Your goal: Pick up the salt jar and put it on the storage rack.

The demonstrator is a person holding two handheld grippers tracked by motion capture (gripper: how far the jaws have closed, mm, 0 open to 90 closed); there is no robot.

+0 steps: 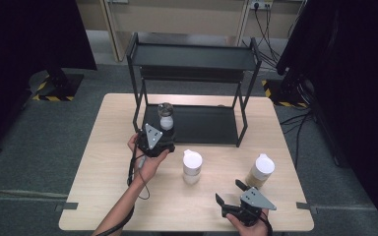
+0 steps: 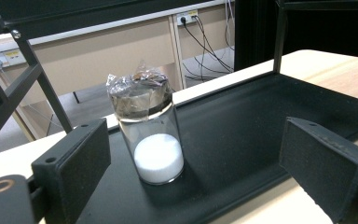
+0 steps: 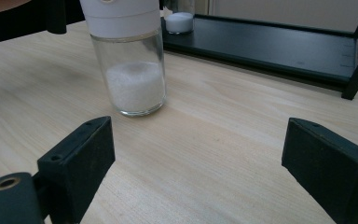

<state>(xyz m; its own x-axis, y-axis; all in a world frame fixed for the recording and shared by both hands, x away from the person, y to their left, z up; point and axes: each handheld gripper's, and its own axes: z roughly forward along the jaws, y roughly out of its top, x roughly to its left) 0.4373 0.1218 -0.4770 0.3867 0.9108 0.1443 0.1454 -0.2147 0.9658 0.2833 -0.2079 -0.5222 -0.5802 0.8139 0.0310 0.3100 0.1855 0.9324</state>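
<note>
A small glass jar [image 2: 151, 133] of white powder stands on the black shelf tray [image 2: 261, 135], just ahead of the left gripper [image 2: 196, 168], whose jaws are spread wide. It is likely light, smooth and breakable, so grip the middle of the glass below the crinkled foil. The right gripper [image 3: 198, 172] is also released.

Foil-topped jar [image 2: 151, 135] upright on shelf [image 2: 261, 135]

The high view looks forward and down from above the person's side, taking in the whole wooden table [image 1: 113, 187] and the black two-tier rack [image 1: 192, 56] at its far edge. The left gripper view sits low and close at the rack's bottom shelf [image 2: 270, 121], facing the foil-capped glass jar [image 2: 149, 130] (wall sockets show behind). The right gripper view skims the tabletop towards the white-lidded jar [image 3: 130, 65], sharing that shelf [image 3: 270, 46] and, farther off, the same jar [image 3: 179, 18].
</note>
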